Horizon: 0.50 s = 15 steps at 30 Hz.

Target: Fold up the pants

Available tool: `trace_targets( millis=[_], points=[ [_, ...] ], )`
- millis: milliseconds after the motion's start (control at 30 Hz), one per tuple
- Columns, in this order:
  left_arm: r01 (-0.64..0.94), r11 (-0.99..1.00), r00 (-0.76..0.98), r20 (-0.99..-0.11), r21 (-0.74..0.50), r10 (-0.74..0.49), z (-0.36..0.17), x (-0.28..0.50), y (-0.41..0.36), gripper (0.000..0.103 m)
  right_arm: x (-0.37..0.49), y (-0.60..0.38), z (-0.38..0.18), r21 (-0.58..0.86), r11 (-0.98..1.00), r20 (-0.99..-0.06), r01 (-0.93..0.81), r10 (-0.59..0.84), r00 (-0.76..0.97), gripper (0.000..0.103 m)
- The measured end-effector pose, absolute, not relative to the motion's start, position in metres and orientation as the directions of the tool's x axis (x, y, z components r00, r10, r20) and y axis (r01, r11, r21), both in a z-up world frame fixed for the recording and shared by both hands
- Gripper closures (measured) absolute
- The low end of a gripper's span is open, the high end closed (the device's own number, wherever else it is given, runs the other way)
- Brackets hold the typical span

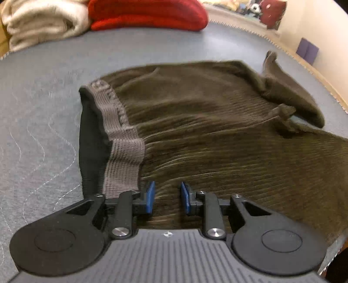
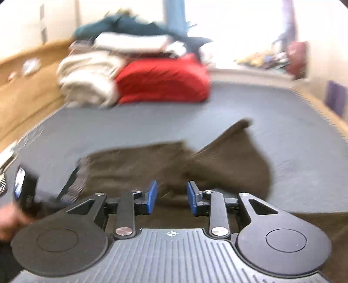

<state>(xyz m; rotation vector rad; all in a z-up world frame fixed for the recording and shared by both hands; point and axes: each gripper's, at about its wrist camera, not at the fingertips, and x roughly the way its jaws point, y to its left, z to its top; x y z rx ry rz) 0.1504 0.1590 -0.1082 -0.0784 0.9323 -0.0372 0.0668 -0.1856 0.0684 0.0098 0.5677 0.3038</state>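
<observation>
Dark olive ribbed pants (image 1: 217, 135) lie on the grey-blue bed cover (image 1: 43, 122), with the grey waistband (image 1: 121, 139) at the left and a leg end folded over at the right (image 1: 289, 95). My left gripper (image 1: 167, 199) hovers over the near part of the pants beside the waistband, blue pads apart, nothing between them. In the blurred right wrist view the same pants (image 2: 152, 165) spread ahead. My right gripper (image 2: 171, 197) is open above them and holds nothing. The other gripper (image 2: 24, 187) and a hand (image 2: 10, 219) show at the left.
A red folded blanket (image 1: 150, 15) and a cream one (image 1: 43, 21) sit at the far end of the bed; more folded laundry (image 2: 130, 41) is stacked behind them. A wooden bed frame (image 2: 26, 87) runs along the left. A wall (image 1: 315, 32) bounds the right.
</observation>
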Motion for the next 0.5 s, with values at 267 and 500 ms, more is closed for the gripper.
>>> trace_targets(
  millis=[267, 500],
  points=[
    [0.254, 0.965, 0.563, -0.821, 0.065, -0.093, -0.118, 0.132, 0.103, 0.060, 0.057, -0.287, 0.085, 0.136, 0.990, -0.450, -0.044, 0.101, 0.887, 0.062],
    [0.265, 0.962, 0.616, -0.778, 0.059, -0.122, -0.101, 0.118, 0.102, 0.056, 0.042, -0.348, 0.071, 0.429, 0.879, -0.454, 0.211, 0.008, 0.891, 0.062]
  ],
)
